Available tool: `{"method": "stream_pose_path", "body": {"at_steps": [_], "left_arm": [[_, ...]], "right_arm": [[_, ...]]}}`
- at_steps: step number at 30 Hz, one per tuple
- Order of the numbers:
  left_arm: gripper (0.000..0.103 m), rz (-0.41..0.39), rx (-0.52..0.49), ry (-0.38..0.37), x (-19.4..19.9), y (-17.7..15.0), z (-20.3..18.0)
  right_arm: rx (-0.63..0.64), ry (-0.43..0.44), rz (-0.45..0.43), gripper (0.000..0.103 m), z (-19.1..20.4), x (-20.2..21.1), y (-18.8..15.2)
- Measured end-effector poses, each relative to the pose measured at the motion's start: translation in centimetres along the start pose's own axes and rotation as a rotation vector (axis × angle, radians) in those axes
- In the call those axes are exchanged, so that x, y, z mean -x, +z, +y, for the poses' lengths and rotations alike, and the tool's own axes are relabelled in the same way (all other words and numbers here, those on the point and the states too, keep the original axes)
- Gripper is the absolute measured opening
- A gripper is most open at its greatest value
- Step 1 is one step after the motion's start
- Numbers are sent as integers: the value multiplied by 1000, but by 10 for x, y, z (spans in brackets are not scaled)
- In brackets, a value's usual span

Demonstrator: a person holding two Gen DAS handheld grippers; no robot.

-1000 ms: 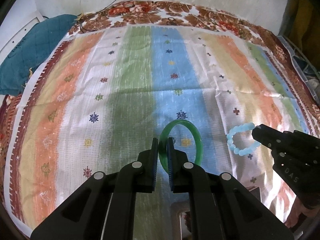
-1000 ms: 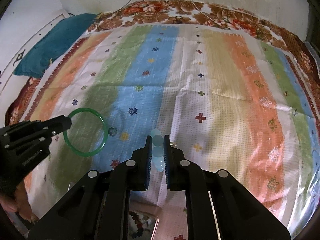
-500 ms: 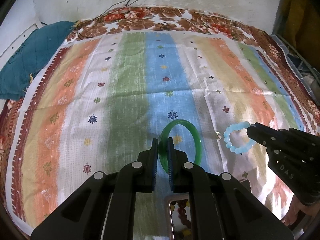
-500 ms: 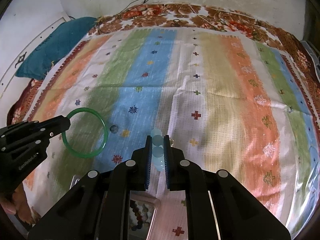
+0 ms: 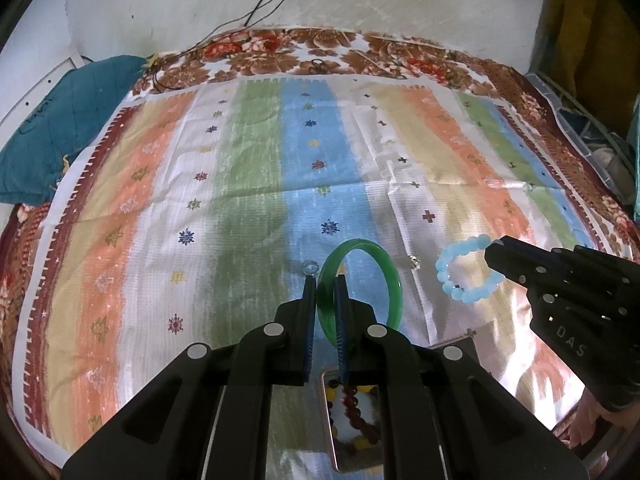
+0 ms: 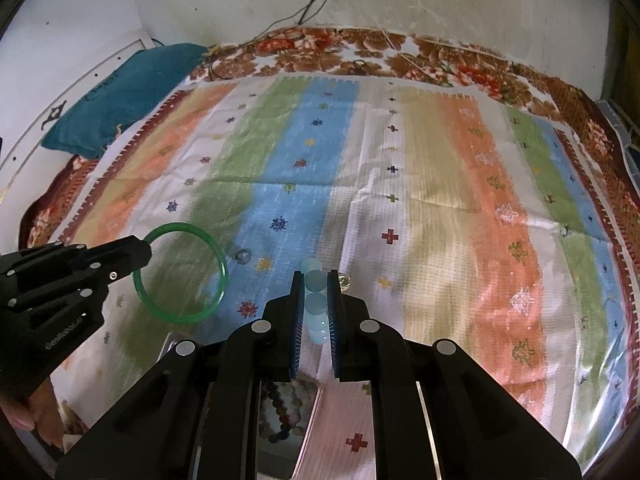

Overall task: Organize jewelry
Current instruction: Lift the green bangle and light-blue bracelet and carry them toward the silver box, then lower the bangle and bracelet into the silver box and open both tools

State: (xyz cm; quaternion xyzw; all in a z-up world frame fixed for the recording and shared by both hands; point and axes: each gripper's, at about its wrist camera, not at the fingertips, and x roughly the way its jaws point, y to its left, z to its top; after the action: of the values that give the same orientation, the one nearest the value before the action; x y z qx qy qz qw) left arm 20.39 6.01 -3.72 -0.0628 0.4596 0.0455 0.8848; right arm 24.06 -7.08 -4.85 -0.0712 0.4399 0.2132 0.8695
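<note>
Above the striped cloth [image 5: 248, 184] on the bed, two grippers each hold one piece of jewelry up in the air. The left gripper [image 5: 325, 292] has its fingers closed tight on the rim of the green bangle [image 5: 390, 276], so the ring stands up on its edge and does not slip. The right gripper [image 6: 314, 292] has its fingers closed on the pale blue bead bracelet [image 6: 314, 304], and the beads sit squeezed in a row between them. Both pieces hang near a shiny box [image 5: 356, 420] that sits close below, so it looks like they are meant to go in there with the dark bead strings already inside. A tiny clear bead [image 5: 310, 267] and a small sparkly bit [image 5: 415, 261] lie on the cloth and wait their turn. Most of the box is hidden under the black gripper arms, and its edges are cut off. What the sparkly bit is, I cannot tell, as it is too small
</note>
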Motion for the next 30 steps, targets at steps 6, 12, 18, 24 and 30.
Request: {"method": "stream_pose_path", "body": {"at_steps": [6, 12, 18, 24, 30], "left_arm": [[9, -19, -16, -4, 11, -7, -4], [9, -25, -32, 3, 17, -15, -8], [9, -17, -16, 7, 21, -23, -3], [9, -12, -24, -4, 25, -34, -6], [9, -19, -35, -14, 34, -47, -14]], "right_arm": [[-6, 13, -19, 12, 3, 14, -9], [6, 35, -33, 12, 9, 27, -17], [10, 42, -48, 12, 13, 37, -28], [24, 47, -42, 12, 18, 42, -40], [34, 56, -39, 12, 25, 47, -51]]}}
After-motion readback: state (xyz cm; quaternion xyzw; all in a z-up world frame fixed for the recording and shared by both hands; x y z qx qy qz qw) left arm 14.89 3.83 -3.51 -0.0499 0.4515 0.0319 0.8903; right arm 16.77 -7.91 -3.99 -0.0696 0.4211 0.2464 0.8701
